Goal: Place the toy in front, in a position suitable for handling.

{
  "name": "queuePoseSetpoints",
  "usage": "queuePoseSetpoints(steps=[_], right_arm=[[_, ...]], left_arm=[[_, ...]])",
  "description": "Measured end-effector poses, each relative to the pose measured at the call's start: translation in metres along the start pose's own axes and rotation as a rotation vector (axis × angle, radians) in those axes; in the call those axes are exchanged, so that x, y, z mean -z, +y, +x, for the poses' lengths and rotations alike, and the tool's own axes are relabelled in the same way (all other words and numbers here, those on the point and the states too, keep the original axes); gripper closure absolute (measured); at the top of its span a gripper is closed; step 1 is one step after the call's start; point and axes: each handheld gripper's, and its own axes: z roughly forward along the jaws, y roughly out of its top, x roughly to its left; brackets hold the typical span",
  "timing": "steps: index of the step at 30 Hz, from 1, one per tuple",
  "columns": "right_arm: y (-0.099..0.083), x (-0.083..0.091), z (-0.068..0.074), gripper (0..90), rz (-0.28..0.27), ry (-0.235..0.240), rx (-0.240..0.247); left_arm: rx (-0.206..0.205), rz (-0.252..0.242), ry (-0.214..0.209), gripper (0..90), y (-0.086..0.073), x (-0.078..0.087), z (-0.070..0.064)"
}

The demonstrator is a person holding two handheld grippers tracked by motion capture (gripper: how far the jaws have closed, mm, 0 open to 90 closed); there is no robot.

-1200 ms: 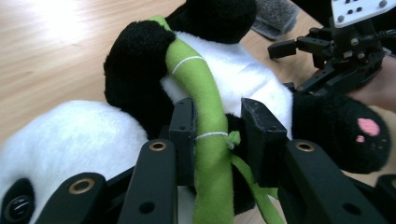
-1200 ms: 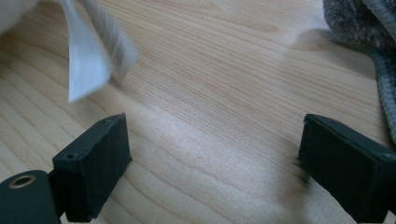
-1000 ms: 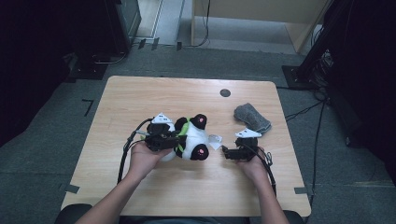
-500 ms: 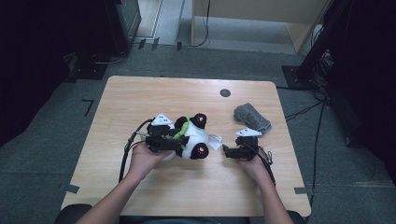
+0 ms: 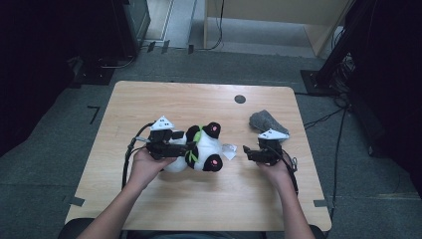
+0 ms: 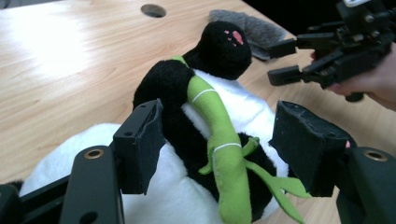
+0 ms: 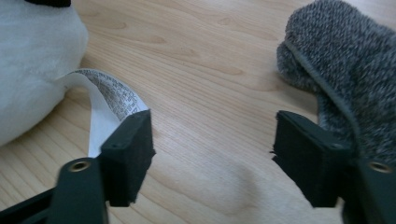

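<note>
Panda toy (image 6: 205,140) lies on the table between the left gripper's (image 6: 219,149) wide-open jaws. Squeeze its soft middle gently. The right gripper (image 7: 212,154), jaws wide open too, waits beside the toy's white tag (image 7: 109,100).

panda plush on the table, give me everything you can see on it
The panda plush is soft, with a white fuzzy body, black limbs and black paws carrying pink pads. A green felt bamboo stalk with leaves lies across its chest. A white printed label sticks out of its side. It lies on the wooden table, near the middle. The left gripper is open, its jaws either side of the chest; whether they touch is unclear. The open right gripper sits near the label.
</note>
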Motion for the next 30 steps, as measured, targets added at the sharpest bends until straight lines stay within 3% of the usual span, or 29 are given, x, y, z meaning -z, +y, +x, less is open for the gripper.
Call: queuePoseSetpoints(steps=[1,2,5,11,12,15,16,18,21,26,30], right_arm=[[0.004,0.001,-0.002,33.8,0.0,-0.014,0.035],[0.006,0.001,-0.004,34.2,0.001,-0.018,0.04],[0.013,0.004,-0.008,35.8,-0.007,-0.021,0.024],[0.022,0.006,-0.015,36.5,-0.041,-0.049,0.031],[0.024,0.005,-0.018,38.5,-0.042,-0.047,0.02],[0.033,0.002,-0.032,38.7,-0.01,0.031,-0.047],[0.034,0.002,-0.035,37.6,-0.013,0.033,-0.06],[0.036,0.001,-0.039,36.8,-0.025,-0.002,-0.044],[0.039,0.003,-0.043,34.2,-0.034,-0.043,-0.026],[0.042,0.004,-0.056,35.1,-0.062,-0.079,-0.018],[0.042,-0.001,-0.07,37.9,-0.052,-0.078,-0.046]], left_arm=[[-0.016,0.004,0.012,33.6,0.0,0.002,0.002],[-0.018,0.008,0.017,33.5,0.0,0.003,0.003],[-0.027,0.025,0.024,32.6,-0.001,0.007,0.008],[-0.033,0.003,0.028,30.4,-0.006,0.021,0.018],[-0.035,0.0,0.026,30.0,-0.008,0.023,0.02],[-0.045,0.013,0.037,28.4,-0.014,0.03,0.025],[-0.041,0.022,0.041,28.4,-0.016,0.032,0.026],[-0.034,0.044,0.052,29.3,-0.02,0.035,0.03],[-0.024,0.04,0.032,29.8,-0.028,0.039,0.034],[-0.016,0.01,0.017,28.3,-0.041,0.044,0.038],[-0.014,-0.005,0.018,27.0,-0.048,0.049,0.04]])
